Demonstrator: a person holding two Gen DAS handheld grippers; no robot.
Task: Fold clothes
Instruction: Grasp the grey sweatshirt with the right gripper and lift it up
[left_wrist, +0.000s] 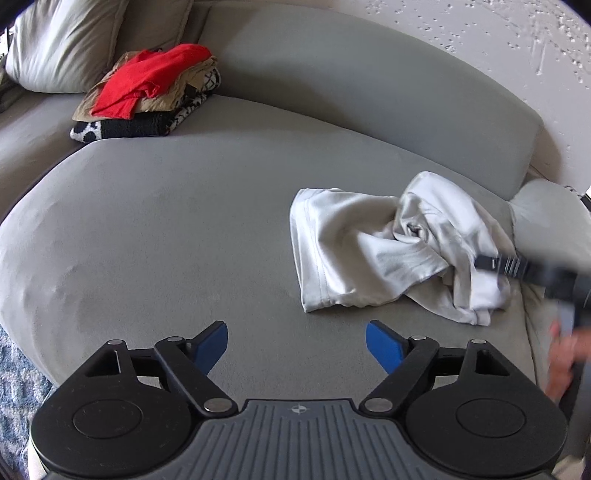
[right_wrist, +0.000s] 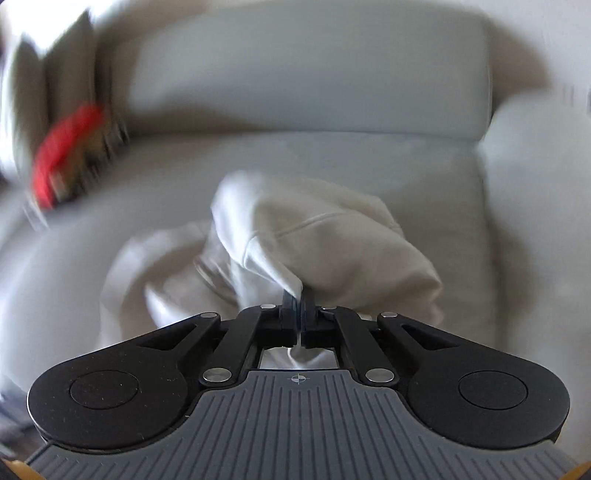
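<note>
A crumpled white garment (left_wrist: 369, 254) lies on the right part of the grey sofa seat (left_wrist: 166, 229). My left gripper (left_wrist: 295, 345) hovers open over the seat's front, left of and nearer than the garment, with nothing between its blue pads. In the left wrist view my right gripper (left_wrist: 491, 264) comes in blurred from the right, its tip on the garment's right side. In the right wrist view my right gripper (right_wrist: 298, 299) is shut on a fold of the white garment (right_wrist: 325, 240), which bunches up ahead of the fingers. That view is blurred by motion.
A stack of folded clothes (left_wrist: 147, 94) with a red item on top sits at the back left of the sofa, next to a pale cushion (left_wrist: 62, 44). Another cushion (left_wrist: 546, 221) lies at the right end. A hand (left_wrist: 565, 358) shows at the right edge. A blue rug (left_wrist: 18, 387) lies below left.
</note>
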